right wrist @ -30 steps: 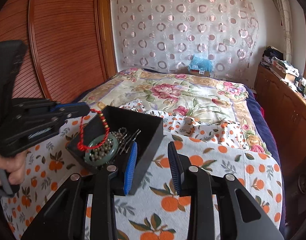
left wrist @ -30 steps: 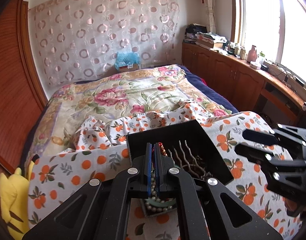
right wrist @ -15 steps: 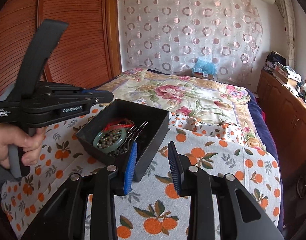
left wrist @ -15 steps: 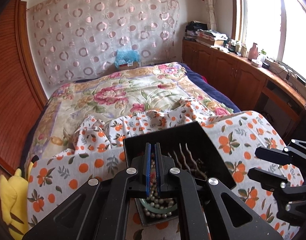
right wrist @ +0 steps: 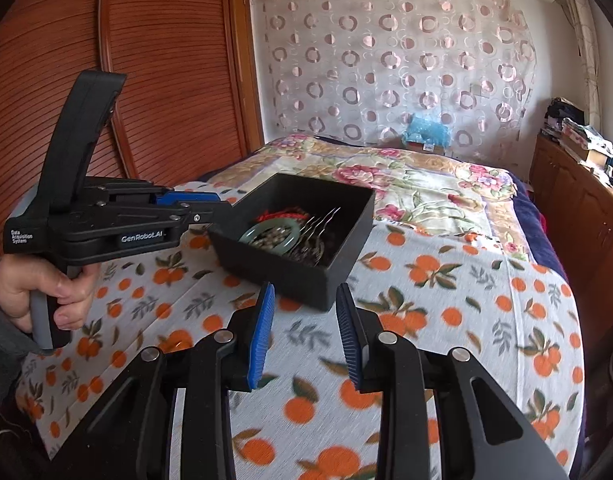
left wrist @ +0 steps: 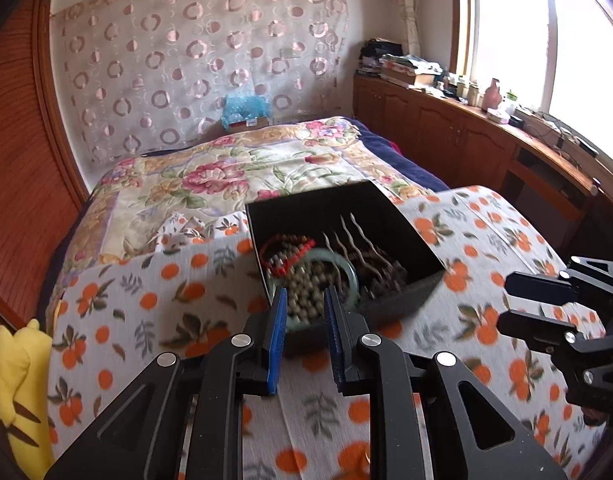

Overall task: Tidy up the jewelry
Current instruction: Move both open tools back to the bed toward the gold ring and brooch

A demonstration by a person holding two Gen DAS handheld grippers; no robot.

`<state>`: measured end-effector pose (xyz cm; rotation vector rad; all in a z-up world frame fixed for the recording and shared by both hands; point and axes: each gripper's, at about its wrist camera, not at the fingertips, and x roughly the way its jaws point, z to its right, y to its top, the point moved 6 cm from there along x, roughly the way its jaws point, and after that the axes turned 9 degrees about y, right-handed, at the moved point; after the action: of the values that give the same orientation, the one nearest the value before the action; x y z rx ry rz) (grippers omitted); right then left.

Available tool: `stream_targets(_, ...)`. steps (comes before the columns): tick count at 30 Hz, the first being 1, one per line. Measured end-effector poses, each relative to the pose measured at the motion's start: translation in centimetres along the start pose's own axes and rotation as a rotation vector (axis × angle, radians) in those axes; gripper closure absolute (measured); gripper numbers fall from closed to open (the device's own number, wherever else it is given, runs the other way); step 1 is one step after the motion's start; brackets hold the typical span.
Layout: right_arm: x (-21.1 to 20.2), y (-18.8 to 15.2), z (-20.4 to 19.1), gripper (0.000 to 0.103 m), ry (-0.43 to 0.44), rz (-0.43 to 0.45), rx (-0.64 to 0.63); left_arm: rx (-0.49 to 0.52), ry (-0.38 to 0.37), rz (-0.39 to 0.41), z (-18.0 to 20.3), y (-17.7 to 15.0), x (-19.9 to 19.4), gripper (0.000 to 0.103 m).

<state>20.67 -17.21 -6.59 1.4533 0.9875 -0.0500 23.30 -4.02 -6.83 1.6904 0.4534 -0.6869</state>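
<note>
A black open box (left wrist: 390, 216) (right wrist: 306, 280) sits on the orange-print cloth. It holds a green bangle (left wrist: 348, 270) (right wrist: 248, 234), a grey bead string (left wrist: 306, 300), a red cord bracelet (left wrist: 284, 244) and wavy metal hairpins (left wrist: 358, 240). My left gripper (left wrist: 305, 304) is open and empty, just short of the box's near edge; in the right wrist view it shows at the box's left corner (right wrist: 216, 210). My right gripper (right wrist: 304, 300) is open and empty, in front of the box; the left wrist view shows it at the far right (left wrist: 518, 304).
The orange-print cloth (right wrist: 446, 312) covers the near end of a bed with a floral quilt (left wrist: 226, 172). A yellow plush toy (left wrist: 14, 380) lies at the left edge. Wooden cabinets (left wrist: 466, 136) run along the right under the window. A wooden sliding door (right wrist: 154, 80) stands left.
My left gripper has let go of the red bracelet, which lies in the box, then opened and drawn back from the box. The right gripper has pulled back a little.
</note>
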Motion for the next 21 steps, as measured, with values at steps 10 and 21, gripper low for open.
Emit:
stream_targets(10,-1.0,-3.7,-2.6,0.069,0.019,-0.055,-0.038,0.021,-0.025,0.007,0.8,-3.8,-2.7,0.076)
stream_targets(21,-0.3,-7.0,-5.3,0.069,0.079,-0.163,-0.067,0.02,-0.062,-0.051,1.3,-8.0,-2.9,0.072)
